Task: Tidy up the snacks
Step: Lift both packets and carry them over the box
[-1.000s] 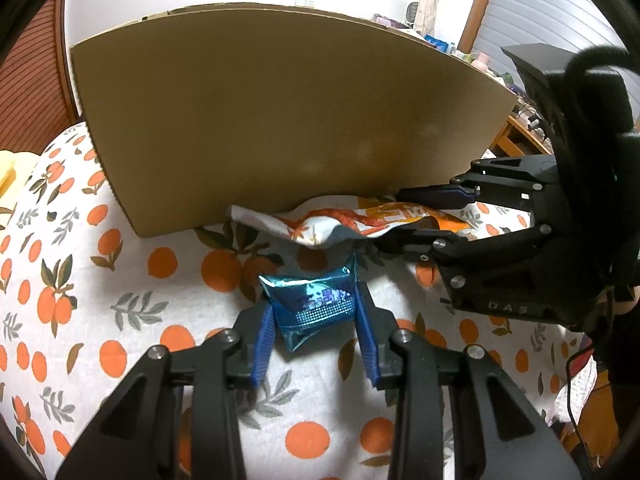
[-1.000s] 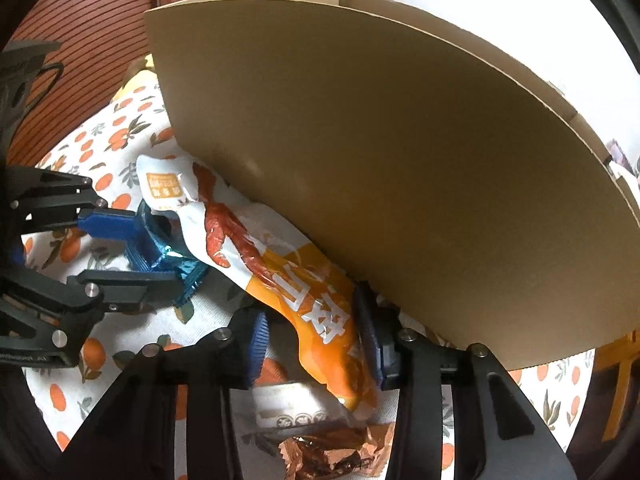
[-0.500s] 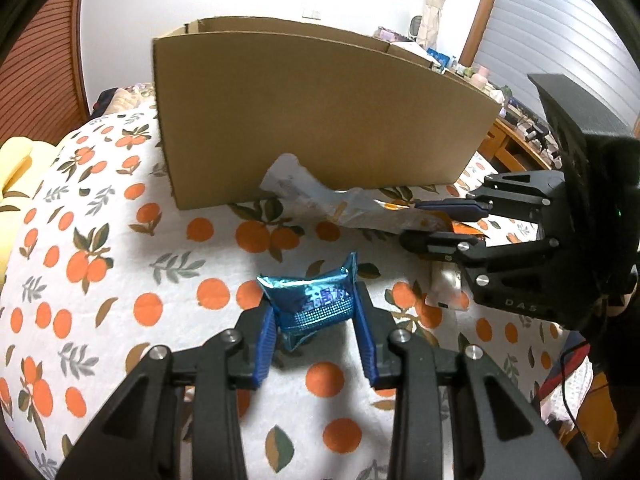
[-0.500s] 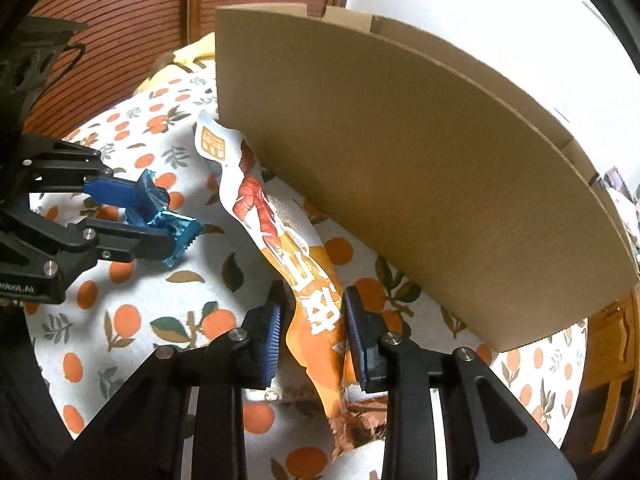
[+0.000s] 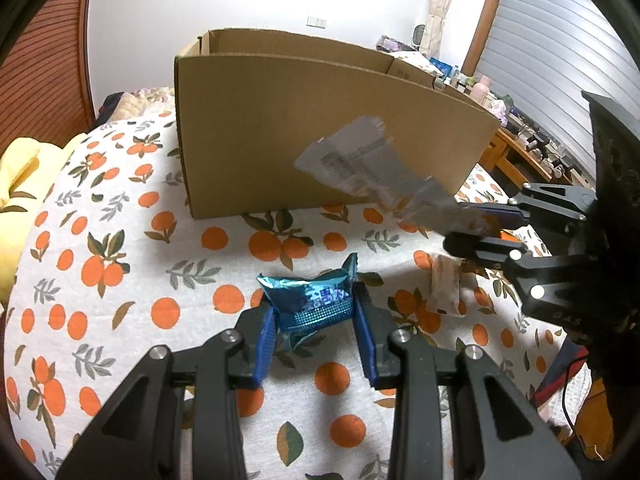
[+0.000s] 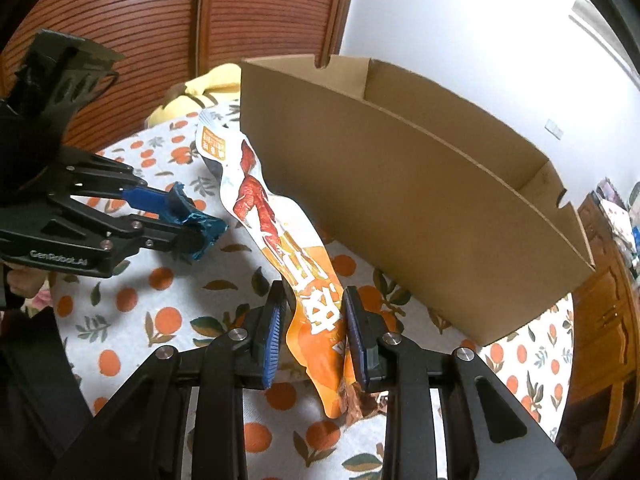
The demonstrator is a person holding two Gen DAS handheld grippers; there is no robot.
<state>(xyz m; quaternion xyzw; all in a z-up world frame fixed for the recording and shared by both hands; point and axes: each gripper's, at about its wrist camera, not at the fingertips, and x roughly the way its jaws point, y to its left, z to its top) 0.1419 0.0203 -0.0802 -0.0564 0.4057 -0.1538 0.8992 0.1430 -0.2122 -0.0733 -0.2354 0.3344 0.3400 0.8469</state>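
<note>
My left gripper (image 5: 316, 312) is shut on a small blue foil snack packet (image 5: 310, 300) and holds it above the orange-print tablecloth; it also shows in the right wrist view (image 6: 200, 228). My right gripper (image 6: 314, 324) is shut on a long orange and white snack bag (image 6: 280, 236), lifted and slanting up toward the open cardboard box (image 6: 400, 184). In the left wrist view the bag's silver back (image 5: 372, 172) hangs in front of the box (image 5: 304, 132), held by the right gripper (image 5: 476, 228).
A small white and brown snack packet (image 5: 444, 288) lies on the tablecloth (image 5: 120, 280) below the right gripper. A brown foil wrapper (image 6: 356, 396) lies under the held bag. A yellow cushion (image 5: 20, 172) sits at the left. A wooden cabinet (image 6: 600, 320) stands at the right.
Both grippers rose and pulled back from the box with their snacks. The long bag left the cloth and now hangs in the air, and the box's open top came into view.
</note>
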